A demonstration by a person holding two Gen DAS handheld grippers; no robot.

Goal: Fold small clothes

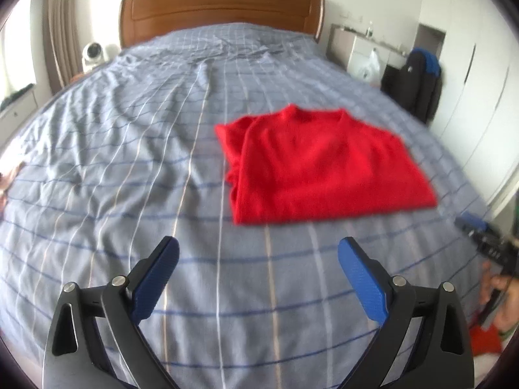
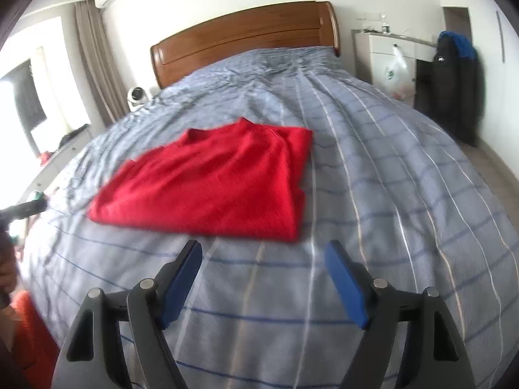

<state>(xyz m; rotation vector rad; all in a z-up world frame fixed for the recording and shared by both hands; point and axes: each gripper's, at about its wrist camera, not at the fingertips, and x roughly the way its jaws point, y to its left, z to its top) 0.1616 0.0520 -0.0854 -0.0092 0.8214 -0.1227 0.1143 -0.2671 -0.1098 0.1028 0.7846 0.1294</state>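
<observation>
One red knitted sweater (image 1: 324, 165), folded into a rough rectangle, lying flat on the grey-blue checked bedspread (image 1: 113, 168), nearer the foot edge than the brown wooden headboard (image 1: 220, 9), collar toward the headboard. Seen from the left gripper (image 1: 258, 251): ahead and to the right, near hem just beyond the blue pads (image 1: 360, 278). Seen from the right gripper (image 2: 263, 254): ahead and to the left. Long axis hard to judge through the fisheye; probably hem to collar. Neither gripper clearly nearer. Both sets of jaws spread wide, nothing between them, nothing touched. Count: one sweater, two grippers.
</observation>
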